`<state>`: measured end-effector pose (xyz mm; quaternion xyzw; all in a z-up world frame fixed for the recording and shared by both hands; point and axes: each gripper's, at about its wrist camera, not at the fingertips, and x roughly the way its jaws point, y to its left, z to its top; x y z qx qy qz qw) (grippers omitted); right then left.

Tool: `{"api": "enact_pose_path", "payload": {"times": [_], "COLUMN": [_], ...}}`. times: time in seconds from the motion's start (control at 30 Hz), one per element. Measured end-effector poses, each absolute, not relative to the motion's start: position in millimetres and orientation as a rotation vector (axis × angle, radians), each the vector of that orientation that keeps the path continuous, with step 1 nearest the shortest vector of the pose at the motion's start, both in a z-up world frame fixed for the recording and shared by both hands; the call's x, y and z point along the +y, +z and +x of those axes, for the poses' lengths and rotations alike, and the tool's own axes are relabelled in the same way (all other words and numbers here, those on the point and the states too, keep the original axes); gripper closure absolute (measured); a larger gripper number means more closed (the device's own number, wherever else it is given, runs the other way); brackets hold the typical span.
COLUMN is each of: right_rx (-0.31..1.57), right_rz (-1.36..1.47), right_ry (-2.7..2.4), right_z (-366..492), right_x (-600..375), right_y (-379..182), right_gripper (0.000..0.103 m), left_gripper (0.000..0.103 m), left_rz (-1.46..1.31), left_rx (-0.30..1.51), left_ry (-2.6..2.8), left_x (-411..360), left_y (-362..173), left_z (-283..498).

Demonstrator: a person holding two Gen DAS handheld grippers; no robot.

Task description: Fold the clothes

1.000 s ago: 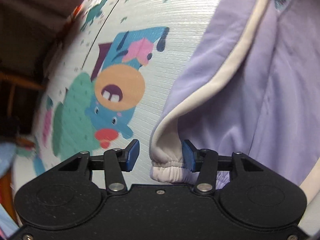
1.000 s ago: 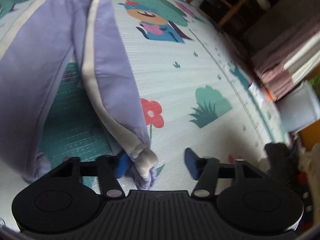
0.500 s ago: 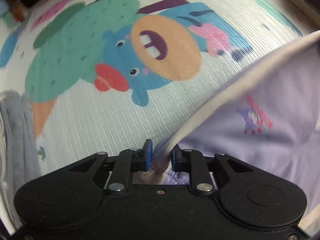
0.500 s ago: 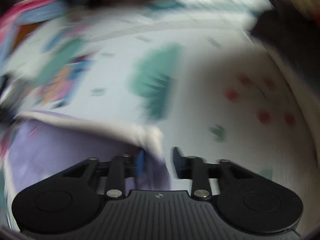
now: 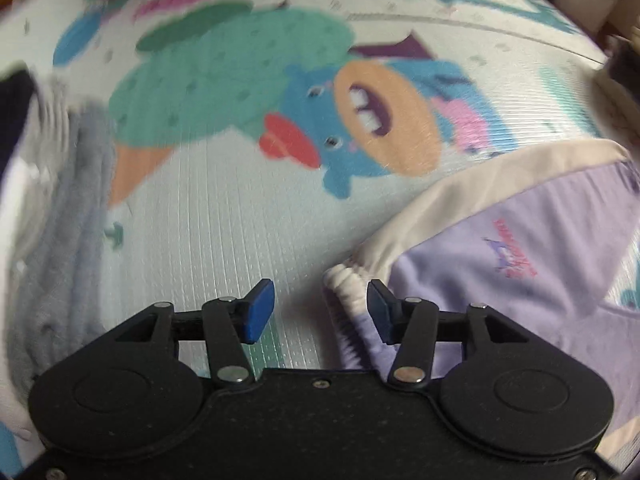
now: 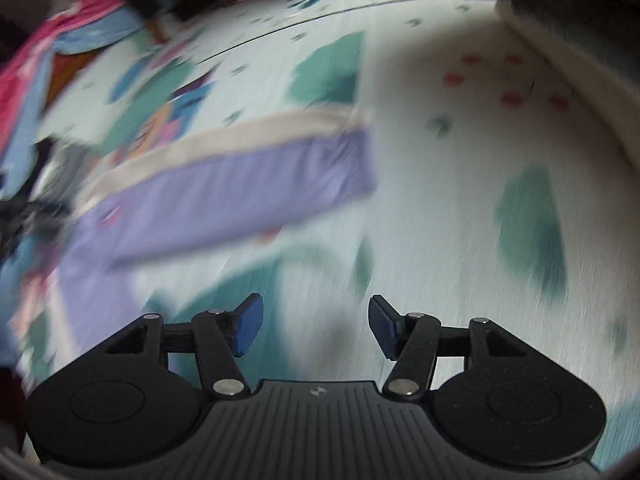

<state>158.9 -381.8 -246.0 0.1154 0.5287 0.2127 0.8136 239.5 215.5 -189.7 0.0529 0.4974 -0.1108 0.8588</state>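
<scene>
Lilac trousers (image 5: 500,272) lay on the play mat (image 5: 224,216), cuff between the wide-open, empty left hand-held gripper (image 5: 320,312); right hand-held gripper (image 6: 316,324) likewise gaped, trousers beyond it.

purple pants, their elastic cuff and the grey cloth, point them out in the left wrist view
purple pants (image 5: 532,300), left wrist view, on the lilac leg fabric.
elastic cuff (image 5: 346,278), left wrist view, on the gathered white hem.
grey cloth (image 5: 68,236), left wrist view, on its fuzzy middle.

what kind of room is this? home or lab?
Most likely a home, perhaps a child's play area: a cartoon-printed play mat covers the floor, lilac trousers lie spread on it, and more clothes are heaped at its edge.
</scene>
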Motion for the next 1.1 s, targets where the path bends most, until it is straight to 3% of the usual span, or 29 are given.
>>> {"api": "enact_pose_path", "payload": {"times": [0.17, 0.3, 0.37, 0.4, 0.57, 0.63, 0.8, 0.9, 1.1], "right_rx": [1.245, 1.189, 1.163, 1.155, 1.022, 0.972, 0.902, 0.923, 0.895], "right_rz": [0.184, 0.222, 0.285, 0.234, -0.033, -0.137, -0.243, -0.113, -0.172], "right_ry": [0.596, 0.542, 0.541, 0.547, 0.564, 0.606, 0.618, 0.635, 0.816], "right_z": [85.8, 72.0, 79.9, 82.0, 92.7, 95.9, 103.3, 104.4, 116.4], "right_x": [-363.6, -350.2, -344.7, -333.5, -274.2, -248.7, -221.8, -231.2, -220.5], "right_y": [-267.7, -270.5, -270.3, -270.6, -268.6, -271.1, -274.0, -274.8, -275.2], "right_gripper": [0.045, 0.043, 0.057, 0.060, 0.062, 0.062, 0.046, 0.046, 0.046], "left_gripper": [0.053, 0.053, 0.053, 0.053, 0.053, 0.053, 0.053, 0.053, 0.053], "left_rz": [0.172, 0.217, 0.215, 0.206, 0.072, 0.042, 0.018, 0.013, 0.017], "left_rx": [1.015, 1.060, 1.081, 1.092, 1.120, 1.124, 1.126, 1.141, 1.164], "left_ry": [-0.489, -0.629, -0.646, -0.646, -0.584, -0.564, -0.574, -0.584, -0.583], "left_x": [168.2, 133.4, 128.2, 127.9, 141.4, 143.1, 144.4, 145.0, 146.1], "left_y": [-184.7, -196.4, -200.9, -202.3, -206.4, -207.4, -205.8, -209.6, -214.9], "left_z": [193.9, 168.1, 164.2, 163.7, 172.8, 175.1, 173.4, 170.4, 166.9]}}
